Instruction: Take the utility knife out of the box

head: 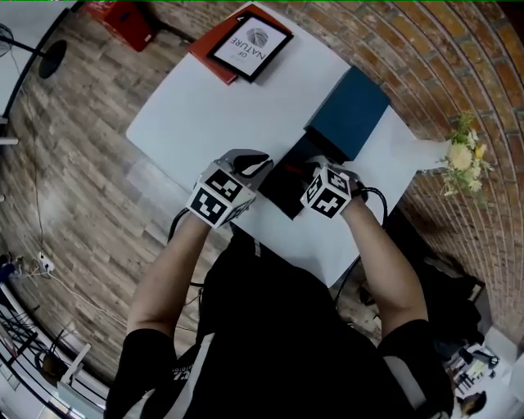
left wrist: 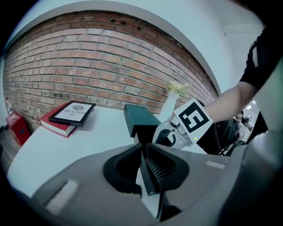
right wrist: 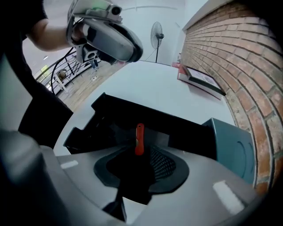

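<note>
A white, round-cornered bench (head: 205,114) carries a flat black box (head: 282,190), lying open near its front edge. A teal rectangular lid (head: 350,113) lies just beyond the box and touches its far end. Inside the box, in a dark insert, sits the red-handled utility knife (right wrist: 139,137) – it has not been lifted out.

The right claw (right wrist: 141,153) points steeply down into the box with its jaws wide apart. The knife's red handle stands in the gap between them, and neither pad presses on it. The left claw (left wrist: 143,148) is angled more gently and meets the box at its left edge. Its jaws are only a narrow slit apart, with pale bench showing through, and nothing is gripped between them. Each claw carries a cube with black-and-white square markers, and a bare forearm with a dark short sleeve runs back from each to the person.

At the far corner of the bench lies a red hardback book (head: 211,56) with a black-framed white print (head: 250,45) on top of it. Off the right end of the bench, against the curved brick wall (head: 442,57), stands a white vase of yellow and white flowers (head: 463,154). A red case (head: 123,20) sits on the wooden floor at the upper left – well apart from everything on the bench
</note>
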A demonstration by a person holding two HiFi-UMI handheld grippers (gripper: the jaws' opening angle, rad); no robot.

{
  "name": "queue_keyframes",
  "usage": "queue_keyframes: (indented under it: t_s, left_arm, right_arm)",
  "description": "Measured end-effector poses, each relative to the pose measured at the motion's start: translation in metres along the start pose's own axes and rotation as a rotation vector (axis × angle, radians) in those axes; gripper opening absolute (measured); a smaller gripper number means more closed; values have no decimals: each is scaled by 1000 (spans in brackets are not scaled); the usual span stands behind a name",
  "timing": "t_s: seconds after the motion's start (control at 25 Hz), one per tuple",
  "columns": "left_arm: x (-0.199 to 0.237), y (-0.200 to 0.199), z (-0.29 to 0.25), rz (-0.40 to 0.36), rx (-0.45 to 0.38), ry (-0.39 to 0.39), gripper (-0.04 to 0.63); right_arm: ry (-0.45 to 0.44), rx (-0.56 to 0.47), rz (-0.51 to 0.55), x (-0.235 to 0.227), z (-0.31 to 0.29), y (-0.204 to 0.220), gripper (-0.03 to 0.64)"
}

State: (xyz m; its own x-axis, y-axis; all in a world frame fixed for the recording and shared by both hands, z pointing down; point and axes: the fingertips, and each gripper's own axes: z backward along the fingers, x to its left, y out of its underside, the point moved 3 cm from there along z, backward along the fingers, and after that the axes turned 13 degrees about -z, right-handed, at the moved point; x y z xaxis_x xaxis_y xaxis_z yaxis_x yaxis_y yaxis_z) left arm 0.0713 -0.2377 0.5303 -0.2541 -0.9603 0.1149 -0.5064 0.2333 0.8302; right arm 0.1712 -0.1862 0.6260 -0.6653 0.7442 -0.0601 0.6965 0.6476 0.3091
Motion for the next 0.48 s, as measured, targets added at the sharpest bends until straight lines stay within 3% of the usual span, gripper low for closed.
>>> queue_keyframes:
  t_s: [0.28, 0.48]
  left_arm:
    - [-5, 4, -1, -21, -10, 10, 43]
    - [-13, 11, -3, -26, -2, 15, 43]
  right_arm:
    - [-24, 100, 47, 3, -8, 2, 97]
    - [-14, 93, 95, 7, -9, 5, 75]
